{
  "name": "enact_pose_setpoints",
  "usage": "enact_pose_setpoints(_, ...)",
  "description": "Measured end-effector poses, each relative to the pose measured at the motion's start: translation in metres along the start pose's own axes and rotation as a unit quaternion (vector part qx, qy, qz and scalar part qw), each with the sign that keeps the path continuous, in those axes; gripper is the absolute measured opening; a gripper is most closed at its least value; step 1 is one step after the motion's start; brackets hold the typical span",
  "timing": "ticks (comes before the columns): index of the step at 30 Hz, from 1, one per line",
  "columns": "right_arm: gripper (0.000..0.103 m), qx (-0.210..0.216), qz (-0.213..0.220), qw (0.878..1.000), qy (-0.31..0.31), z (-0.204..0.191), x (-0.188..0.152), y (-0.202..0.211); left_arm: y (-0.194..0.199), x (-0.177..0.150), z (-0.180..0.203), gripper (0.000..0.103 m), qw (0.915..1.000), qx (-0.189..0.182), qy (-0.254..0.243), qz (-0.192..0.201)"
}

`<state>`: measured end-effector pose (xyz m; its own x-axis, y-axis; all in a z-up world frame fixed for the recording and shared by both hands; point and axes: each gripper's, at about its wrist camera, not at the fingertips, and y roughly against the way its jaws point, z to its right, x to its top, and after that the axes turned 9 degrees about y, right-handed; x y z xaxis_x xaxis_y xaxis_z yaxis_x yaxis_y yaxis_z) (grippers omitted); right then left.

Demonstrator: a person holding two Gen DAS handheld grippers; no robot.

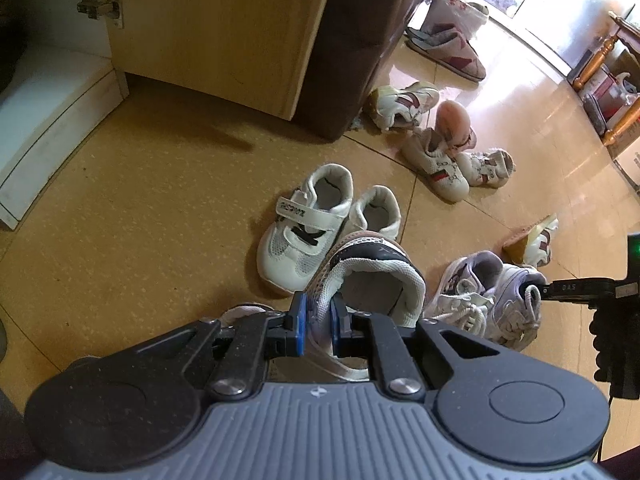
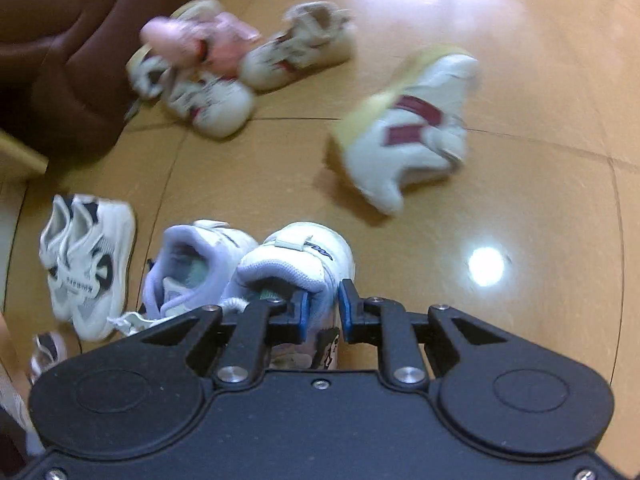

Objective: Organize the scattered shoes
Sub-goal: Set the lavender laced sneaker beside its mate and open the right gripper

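- Left gripper (image 1: 319, 322): blue pads clamped on side wall of a grey-mesh sneaker (image 1: 372, 280) w/ padded white collar and dark stripe; shoe hangs tilted, opening facing camera.
- Right gripper (image 2: 323, 316): jaws narrow, pinching the collar edge of a white sneaker (image 2: 298, 264) — smooth upper, lavender padded lining, strap across top. One pad inside the collar, other outside.
- Its twin, the lavender-lined sneaker (image 2: 192, 268), sits just beside it to the left in right-wrist view, touching, laces loose.
- Next out: white strap-shoe pair (image 1: 316, 220), mesh toe, black trim, side by side on floor, just behind the held grey-mesh shoe in left-wrist view.
- White/maroon shoe (image 2: 408, 136) tipped on its side, yellowish sole showing, apart from others; blurred.
- Farther: cluster of small white/red shoes (image 1: 444, 164) w/ a pink shoe (image 1: 454, 120) on top, near brown sofa (image 1: 352, 40).
- Slippers (image 1: 448, 50) farthest, by sofa end.
- Glossy tan tile floor (image 1: 140, 200): open stretch left of shoes, up to wooden cabinet door (image 1: 216, 28) and white shelf base (image 1: 52, 120).
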<state>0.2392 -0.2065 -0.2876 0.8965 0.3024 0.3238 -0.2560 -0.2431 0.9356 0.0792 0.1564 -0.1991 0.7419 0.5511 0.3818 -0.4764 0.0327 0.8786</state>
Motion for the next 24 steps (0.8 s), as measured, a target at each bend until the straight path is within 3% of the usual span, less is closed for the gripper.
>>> enact_pose_setpoints(4,0.017,-0.003,-0.033,0.999,0.041,-0.004,0.007,-0.017,-0.001,0.002,-0.005,0.012,1.0000,0.002,0.007,0.000)
enact_pose_setpoints(11,0.017,0.022,-0.058,0.998,0.009,0.005,0.003,-0.025,-0.002,0.004,-0.008,0.012,0.9999,0.000,0.012,0.003)
enact_pose_setpoints(16,0.017,0.036,-0.029,0.993,-0.105,0.022,-0.012,-0.029,-0.003,0.004,-0.008,0.012,0.9999,0.000,0.011,0.001)
enact_pose_setpoints(18,0.030,0.034,-0.028,0.994,-0.104,0.020,-0.015,-0.028,-0.002,0.004,-0.009,0.012,0.9999,-0.003,0.014,0.003)
enact_pose_setpoints(19,0.052,0.039,-0.027,0.993,-0.111,0.020,-0.018,-0.026,0.000,0.005,-0.008,0.012,0.9999,-0.005,0.014,0.004)
enact_pose_setpoints(20,0.058,0.040,-0.025,0.992,-0.120,0.021,-0.021,-0.022,0.001,0.006,-0.007,0.012,0.9999,-0.007,0.015,0.006)
enact_pose_setpoints(24,0.060,0.050,-0.012,0.986,-0.157,0.024,-0.032,-0.008,0.005,0.007,-0.004,0.012,0.9997,-0.013,0.015,0.012)
